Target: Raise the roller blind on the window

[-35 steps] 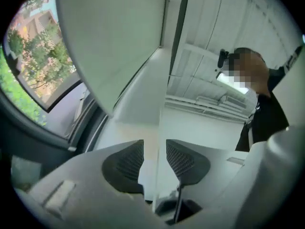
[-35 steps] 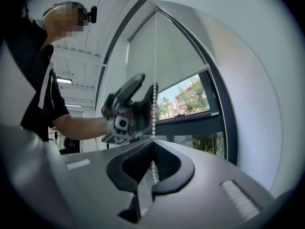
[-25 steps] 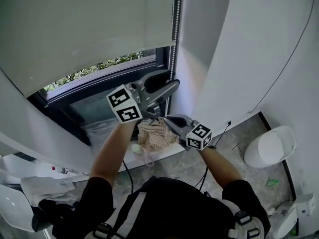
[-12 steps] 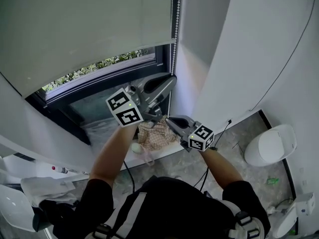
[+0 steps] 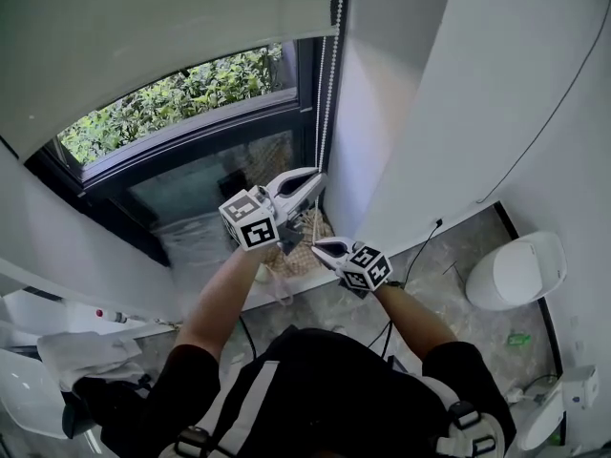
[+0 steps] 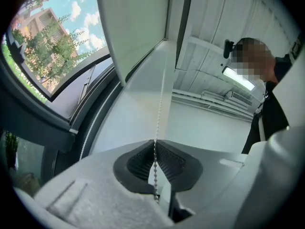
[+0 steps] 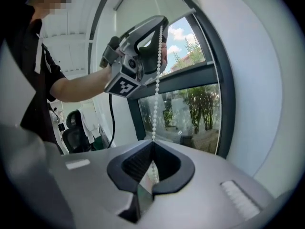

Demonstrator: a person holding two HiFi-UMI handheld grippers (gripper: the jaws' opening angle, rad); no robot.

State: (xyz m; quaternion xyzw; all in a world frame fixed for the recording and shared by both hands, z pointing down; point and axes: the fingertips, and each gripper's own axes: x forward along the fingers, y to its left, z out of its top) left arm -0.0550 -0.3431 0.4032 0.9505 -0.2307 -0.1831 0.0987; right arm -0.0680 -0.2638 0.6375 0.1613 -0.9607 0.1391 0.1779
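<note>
The grey roller blind (image 5: 143, 36) covers the top of the window, and green bushes (image 5: 172, 103) show under its bottom edge. Its white bead chain (image 5: 329, 65) hangs down the window's right side. My left gripper (image 5: 310, 181) has just closed its jaws on the chain, which runs between the pads (image 6: 155, 144) and on upward as a taut chain (image 6: 162, 94). Just below it my right gripper (image 5: 320, 246) is shut on the same chain (image 7: 156, 104), pinched at its tips (image 7: 152, 144). The left gripper (image 7: 161, 27) shows above in the right gripper view.
A checked cloth bundle (image 5: 296, 251) lies on the white sill (image 5: 205, 246) under the grippers. A white wall (image 5: 401, 113) stands close on the right. A toilet (image 5: 520, 270) sits on the floor at the far right, and a cable runs down the wall.
Both grippers have come down along the chain. The blind's bottom edge has risen and far more of the window shows. The left jaws, open earlier, are now shut on the chain.
</note>
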